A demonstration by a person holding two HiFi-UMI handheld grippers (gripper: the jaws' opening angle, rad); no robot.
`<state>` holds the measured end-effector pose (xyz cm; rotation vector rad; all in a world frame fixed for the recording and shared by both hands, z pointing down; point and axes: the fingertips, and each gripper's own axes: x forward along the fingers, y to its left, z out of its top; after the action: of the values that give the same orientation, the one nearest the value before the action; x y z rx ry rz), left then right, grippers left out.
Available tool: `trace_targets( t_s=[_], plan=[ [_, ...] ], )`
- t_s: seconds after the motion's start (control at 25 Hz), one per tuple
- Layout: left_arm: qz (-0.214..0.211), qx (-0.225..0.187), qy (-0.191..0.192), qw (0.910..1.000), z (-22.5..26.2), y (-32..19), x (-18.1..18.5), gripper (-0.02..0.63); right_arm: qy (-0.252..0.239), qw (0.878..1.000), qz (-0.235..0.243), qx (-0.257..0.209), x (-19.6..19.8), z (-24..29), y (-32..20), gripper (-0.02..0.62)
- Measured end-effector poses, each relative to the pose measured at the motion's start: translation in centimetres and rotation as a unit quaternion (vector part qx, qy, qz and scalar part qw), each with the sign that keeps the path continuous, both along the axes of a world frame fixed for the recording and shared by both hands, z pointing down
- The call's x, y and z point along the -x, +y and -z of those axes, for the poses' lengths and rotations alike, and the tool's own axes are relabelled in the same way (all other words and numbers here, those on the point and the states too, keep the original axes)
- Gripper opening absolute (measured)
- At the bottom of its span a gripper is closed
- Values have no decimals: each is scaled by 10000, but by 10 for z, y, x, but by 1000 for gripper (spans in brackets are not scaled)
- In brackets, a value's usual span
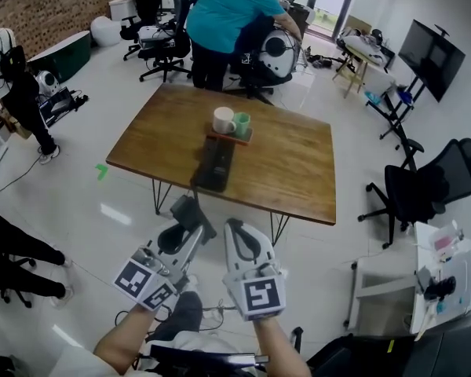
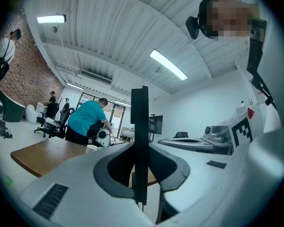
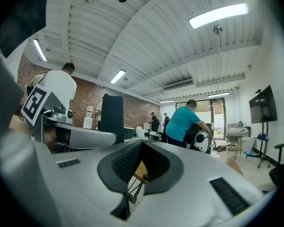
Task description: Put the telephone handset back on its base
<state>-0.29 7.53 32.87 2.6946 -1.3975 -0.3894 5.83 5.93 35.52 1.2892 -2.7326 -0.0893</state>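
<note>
Left gripper (image 1: 190,225): we hold it near, just short of the table (image 1: 298,171), jaws clamped on the handset (image 1: 190,209), which stands edge-on between them.
Right gripper (image 1: 237,230): just right of the left one, jaws pressed together, empty.
Base (image 1: 214,166): on the table's near side, beyond the handset, apart from it.
</note>
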Motion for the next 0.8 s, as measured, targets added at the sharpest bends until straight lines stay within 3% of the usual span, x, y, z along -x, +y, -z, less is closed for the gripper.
trace_targets(
  t_s=[0.8],
  plan=[
    [-553,467,20,9974,-25,-118,42,70,172,9986,-359,353,43,-16,-107,5]
  ],
)
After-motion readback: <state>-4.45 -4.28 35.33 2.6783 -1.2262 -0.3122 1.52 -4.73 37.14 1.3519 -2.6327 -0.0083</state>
